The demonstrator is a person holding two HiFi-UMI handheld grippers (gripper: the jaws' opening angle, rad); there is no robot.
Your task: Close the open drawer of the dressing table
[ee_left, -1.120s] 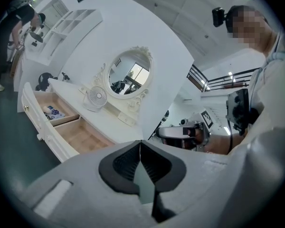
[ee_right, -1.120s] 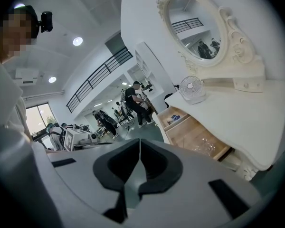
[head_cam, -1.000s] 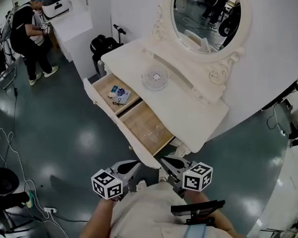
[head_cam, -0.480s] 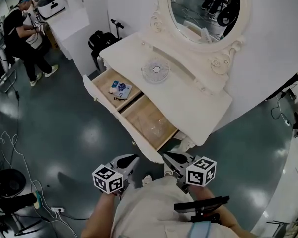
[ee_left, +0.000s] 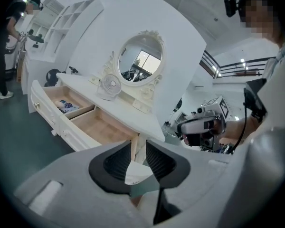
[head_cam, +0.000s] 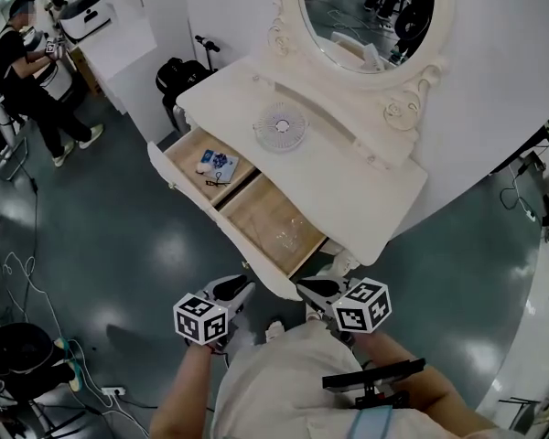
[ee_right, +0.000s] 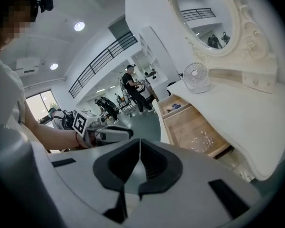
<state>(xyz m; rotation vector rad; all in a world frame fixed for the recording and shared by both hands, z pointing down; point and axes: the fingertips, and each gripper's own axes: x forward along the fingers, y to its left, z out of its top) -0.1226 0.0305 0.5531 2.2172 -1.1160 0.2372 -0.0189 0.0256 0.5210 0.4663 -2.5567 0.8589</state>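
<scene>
The white dressing table [head_cam: 348, 186] has its wide drawer [head_cam: 194, 210] pulled out toward me. The drawer's left compartment holds small items [head_cam: 215, 163] and the right one a clear plastic piece [head_cam: 288, 231]. Both grippers hover in the air just short of the drawer front, close to my body. My left gripper [head_cam: 239, 286] is opening its jaws, with a narrow gap and nothing between them [ee_left: 138, 148]. My right gripper [head_cam: 311, 289] is shut on nothing [ee_right: 140, 144]. The left gripper view shows the drawer [ee_left: 80, 122] ahead at the left, and the right gripper view shows the drawer [ee_right: 190, 125] at the right.
A small round fan [head_cam: 281, 126] stands on the tabletop below the oval mirror [head_cam: 366, 16]. A black chair [head_cam: 178, 76] sits behind the table's left end. A person [head_cam: 23, 71] works at the far left. Cables [head_cam: 27, 282] trail over the dark floor.
Both grippers have sunk a little in front of the drawer. The drawer stands as far out as before.
</scene>
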